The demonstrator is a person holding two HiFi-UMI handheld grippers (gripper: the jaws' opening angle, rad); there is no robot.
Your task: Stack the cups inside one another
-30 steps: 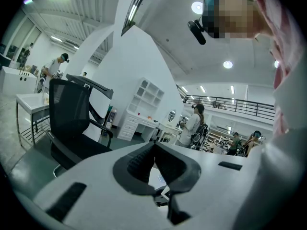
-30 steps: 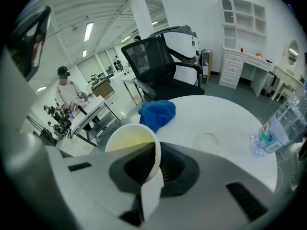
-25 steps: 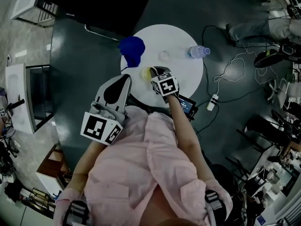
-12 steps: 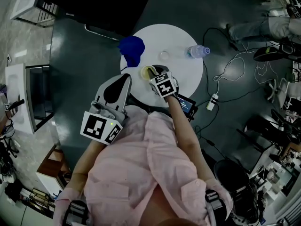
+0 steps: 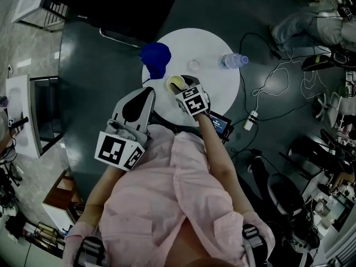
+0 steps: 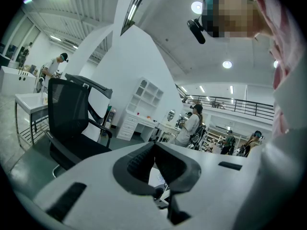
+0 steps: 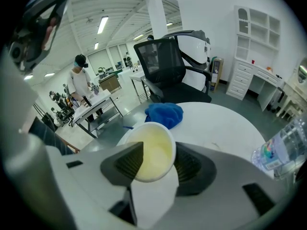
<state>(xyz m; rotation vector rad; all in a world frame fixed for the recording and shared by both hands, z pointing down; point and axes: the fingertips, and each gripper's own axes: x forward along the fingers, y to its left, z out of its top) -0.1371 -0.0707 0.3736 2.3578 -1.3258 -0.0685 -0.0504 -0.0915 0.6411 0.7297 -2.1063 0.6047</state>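
**Cup release near the table edge, tipping risk**

Right gripper (image 5: 182,85) is reaching down over the near-left part of the round white table (image 5: 214,46). Its jaws have just been opening and are now standing wide, with the yellow cup (image 7: 149,152) sitting between them, mouth up, no longer squeezed. One pad is looking very close to the rim; I cannot tell if it is touching. Left gripper (image 6: 154,145) is hanging off the table at the person's left, jaws clenched on nothing.

A blue cloth (image 5: 155,59) is lying just beyond the cup. Further right, a small clear thing (image 5: 193,65), maybe another cup, and a water bottle (image 5: 235,61) are standing well apart from it.

Risks, as a judgement:
- The cup is sitting close to the table's near edge.
- A pad catching the rim while pulling away could be tipping the cup or dragging it off.
- A sideways drift of the gripper could be knocking it into the cloth.
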